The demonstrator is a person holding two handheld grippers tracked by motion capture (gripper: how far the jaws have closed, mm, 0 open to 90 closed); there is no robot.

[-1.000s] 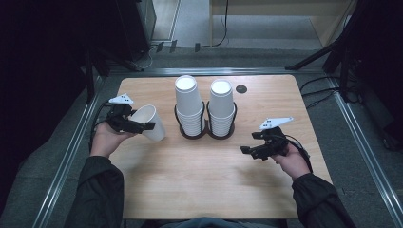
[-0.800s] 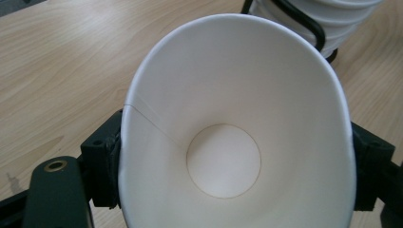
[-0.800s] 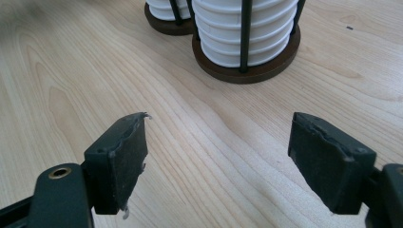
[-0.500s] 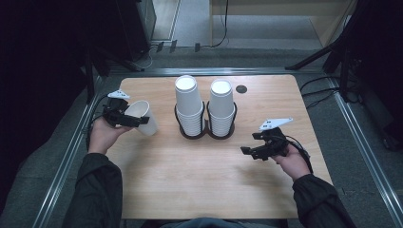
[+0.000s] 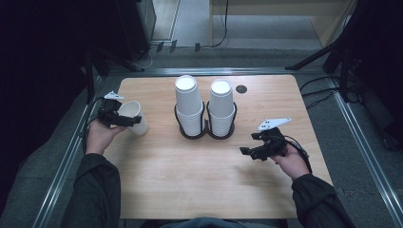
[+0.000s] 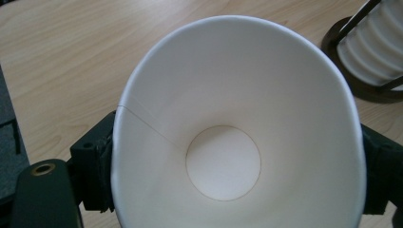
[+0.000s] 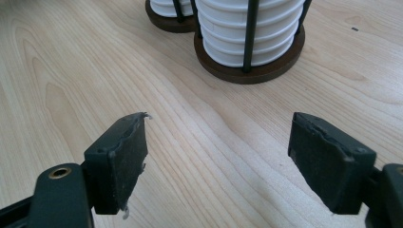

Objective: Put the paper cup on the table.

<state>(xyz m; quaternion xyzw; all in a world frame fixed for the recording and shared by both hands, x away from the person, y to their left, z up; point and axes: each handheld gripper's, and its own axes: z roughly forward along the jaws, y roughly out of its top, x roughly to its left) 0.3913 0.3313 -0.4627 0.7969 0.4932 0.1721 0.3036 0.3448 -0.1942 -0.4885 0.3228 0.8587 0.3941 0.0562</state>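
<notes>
White paper cup (image 6: 237,142), mouth squeezed oval, clamped in my left gripper (image 5: 124,119), jaws just easing wider. Right gripper (image 5: 252,151) jaws apart, empty. Two cup stacks (image 5: 189,102), far centre of bench (image 5: 190,180).

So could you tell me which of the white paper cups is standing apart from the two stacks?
The single paper cup between the left gripper's jaws, near the table's left edge; the others sit nested in two stacks in the black holder.
</notes>
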